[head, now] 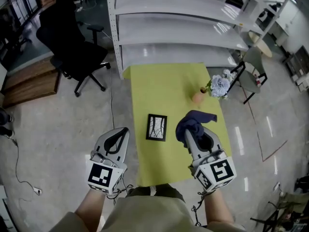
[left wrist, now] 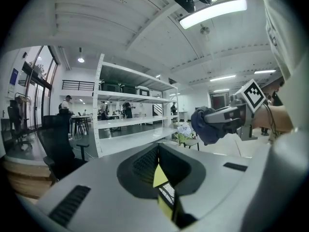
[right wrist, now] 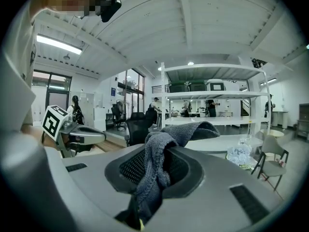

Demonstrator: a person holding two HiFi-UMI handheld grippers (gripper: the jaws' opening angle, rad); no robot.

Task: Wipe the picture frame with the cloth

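Observation:
A black picture frame (head: 156,127) lies flat on the yellow table (head: 164,86), near its front half. My right gripper (head: 186,133) hovers just right of the frame, shut on a dark blue cloth (head: 192,123) that bunches over its tips. In the right gripper view the cloth (right wrist: 158,170) hangs out between the jaws. My left gripper (head: 124,132) is off the table's left edge, left of the frame, with its jaws together and nothing in them. In the left gripper view a sliver of the frame (left wrist: 167,193) shows through the narrow slit, and the cloth (left wrist: 206,125) is at the right.
A small vase (head: 198,97) with pale flowers (head: 221,86) stands at the table's far right edge. White shelving (head: 178,23) runs behind the table. A black office chair (head: 72,47) is at the far left and a grey chair (head: 252,70) at the right.

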